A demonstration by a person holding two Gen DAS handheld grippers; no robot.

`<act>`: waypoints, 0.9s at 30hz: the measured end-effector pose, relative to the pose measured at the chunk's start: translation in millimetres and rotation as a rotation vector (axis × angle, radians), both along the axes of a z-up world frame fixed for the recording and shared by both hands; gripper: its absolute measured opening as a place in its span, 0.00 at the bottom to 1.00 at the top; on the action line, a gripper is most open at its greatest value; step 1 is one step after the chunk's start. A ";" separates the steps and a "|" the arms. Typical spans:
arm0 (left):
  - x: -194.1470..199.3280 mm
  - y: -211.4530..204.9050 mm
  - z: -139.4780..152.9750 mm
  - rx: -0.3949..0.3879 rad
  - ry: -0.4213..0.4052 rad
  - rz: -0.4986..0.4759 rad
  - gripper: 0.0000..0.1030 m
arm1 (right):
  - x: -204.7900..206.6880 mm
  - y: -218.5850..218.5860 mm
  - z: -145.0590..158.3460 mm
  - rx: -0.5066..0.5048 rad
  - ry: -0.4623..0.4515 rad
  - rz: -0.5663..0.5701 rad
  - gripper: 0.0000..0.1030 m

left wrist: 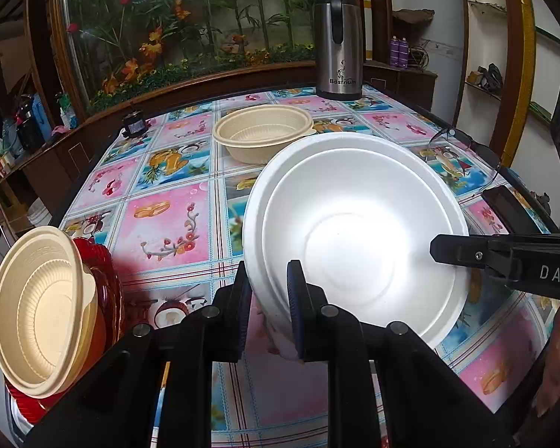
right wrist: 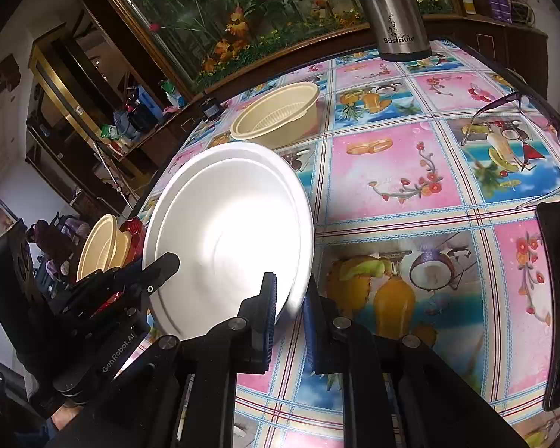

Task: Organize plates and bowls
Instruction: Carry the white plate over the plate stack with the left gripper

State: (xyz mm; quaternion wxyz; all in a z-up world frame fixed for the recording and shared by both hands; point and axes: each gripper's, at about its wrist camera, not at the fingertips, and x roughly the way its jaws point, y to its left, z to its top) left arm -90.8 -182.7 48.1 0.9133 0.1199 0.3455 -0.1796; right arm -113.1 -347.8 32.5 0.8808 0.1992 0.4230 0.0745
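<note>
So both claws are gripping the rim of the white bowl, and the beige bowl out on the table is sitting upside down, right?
Not quite. The beige bowl on the table sits upright, its open mouth up, as the left wrist view shows. Both the left claw and right claw do grip the white bowl by its rim.

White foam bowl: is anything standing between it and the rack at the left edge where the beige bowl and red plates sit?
Nothing visible does. The white foam bowl, gripped by both tools, has only bare tablecloth between it and the upright beige bowl and red plates. The other beige bowl stands farther back, off that path.
</note>
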 end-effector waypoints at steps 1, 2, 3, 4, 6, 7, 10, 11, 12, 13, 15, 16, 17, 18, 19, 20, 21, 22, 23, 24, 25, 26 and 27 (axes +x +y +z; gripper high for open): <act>0.2 0.2 0.1 0.000 0.001 0.000 0.16 | 0.2 0.0 0.3 0.000 0.000 0.000 0.13; 0.3 0.4 0.2 -0.001 0.001 0.001 0.16 | 0.2 -0.3 -0.1 0.000 0.000 0.000 0.13; 0.3 1.2 0.3 -0.002 0.001 0.001 0.16 | 0.2 0.1 0.0 0.000 0.000 0.001 0.13; 0.2 1.8 0.7 -0.003 0.001 0.001 0.16 | 0.2 -0.1 0.0 0.000 0.001 0.000 0.13; -0.1 2.6 1.0 -0.004 0.000 0.002 0.16 | 0.0 0.1 0.3 0.002 0.001 0.000 0.13; -0.3 3.5 2.0 -0.007 -0.003 0.003 0.16 | 0.2 0.5 1.1 0.002 0.000 0.000 0.13; -0.2 7.5 5.9 -0.013 -0.009 0.009 0.16 | 1.0 2.6 4.2 0.001 -0.006 0.003 0.13; -0.1 9.5 7.6 -0.020 -0.011 0.012 0.16 | 1.5 3.6 5.4 -0.001 -0.009 0.005 0.13; -0.5 10.4 9.1 -0.022 -0.013 0.014 0.16 | 1.8 5.4 7.9 -0.003 -0.013 0.009 0.13; -1.1 12.3 11.5 -0.025 -0.018 0.017 0.16 | 2.6 6.7 9.3 -0.005 -0.015 0.011 0.13; -2.0 16.2 15.8 -0.033 -0.027 0.022 0.16 | 3.9 10.7 14.6 -0.012 -0.025 0.019 0.13; -2.6 18.5 18.2 -0.036 -0.031 0.025 0.16 | 4.4 11.9 16.1 -0.014 -0.027 0.022 0.14; -2.9 21.0 20.8 -0.040 -0.037 0.029 0.16 | 5.4 14.5 18.3 -0.017 -0.030 0.028 0.14; -3.5 23.9 24.2 -0.046 -0.043 0.035 0.16 | 6.6 16.7 20.1 -0.018 -0.033 0.033 0.14; -4.0 27.9 27.7 -0.052 -0.049 0.042 0.16 | 7.8 18.9 21.2 -0.018 -0.034 0.039 0.14; -3.9 30.2 29.9 -0.055 -0.054 0.046 0.16 | 9.3 21.8 22.5 -0.016 -0.033 0.048 0.15; -4.3 34.1 33.1 -0.060 -0.060 0.053 0.16 | 11.2 25.4 24.2 -0.009 -0.033 0.060 0.15; -4.6 37.6 35.6 -0.064 -0.063 0.059 0.16 | 12.9 28.3 25.6 -0.005 -0.034 0.068 0.15; -4.9 41.9 38.2 -0.071 -0.067 0.065 0.16 | 14.2 31.1 26.7 -0.004 -0.034 0.074 0.15; -5.3 46.6 41.1 -0.075 -0.074 0.074 0.16 | 16.9 36.3 29.5 -0.005 -0.036 0.087 0.15; -5.4 50.3 43.3 -0.077 -0.080 0.083 0.16 | 18.5 38.9 31.1 -0.004 -0.038 0.095 0.15; -5.7 56.3 46.6 -0.085 -0.087 0.094 0.16 | 21.0 44.0 35.0 -0.003 -0.044 0.106 0.15; -5.8 60.2 48.3 -0.091 -0.089 0.102 0.16 | 23.3 48.4 38.4 -0.009 -0.049 0.117 0.15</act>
